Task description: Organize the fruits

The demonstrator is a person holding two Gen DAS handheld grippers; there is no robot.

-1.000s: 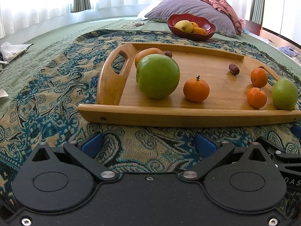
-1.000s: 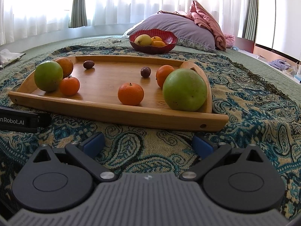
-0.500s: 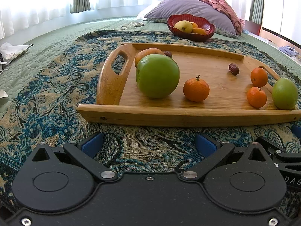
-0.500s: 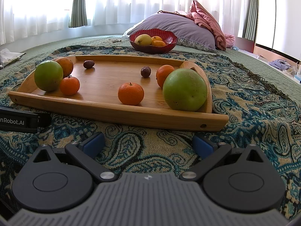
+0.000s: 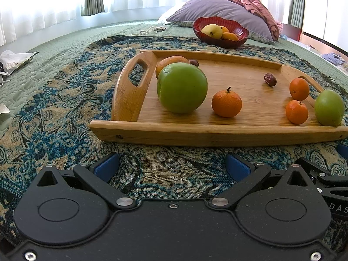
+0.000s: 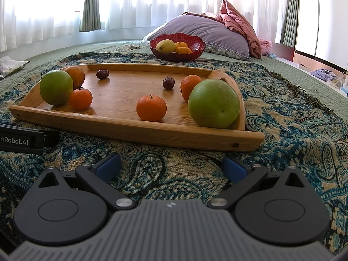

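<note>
A wooden tray (image 5: 217,134) (image 6: 130,128) lies on a patterned blanket. It holds two green apples (image 5: 182,87) (image 5: 329,107), several oranges including a middle one (image 5: 226,103) (image 6: 151,108), and two brown dates (image 5: 270,79) (image 6: 168,82). In the right wrist view a green apple (image 6: 213,103) sits at the tray's right end. A red bowl (image 5: 220,32) (image 6: 177,46) with yellow and orange fruit stands behind. My left gripper (image 5: 171,165) and right gripper (image 6: 170,165) are open and empty, low over the blanket in front of the tray.
A purple pillow (image 6: 206,32) and pink cloth (image 6: 241,28) lie behind the bowl. The blanket (image 5: 65,100) covers a green bedspread. Papers (image 5: 15,61) lie at far left. The left gripper's body (image 6: 19,140) shows at the right view's left edge.
</note>
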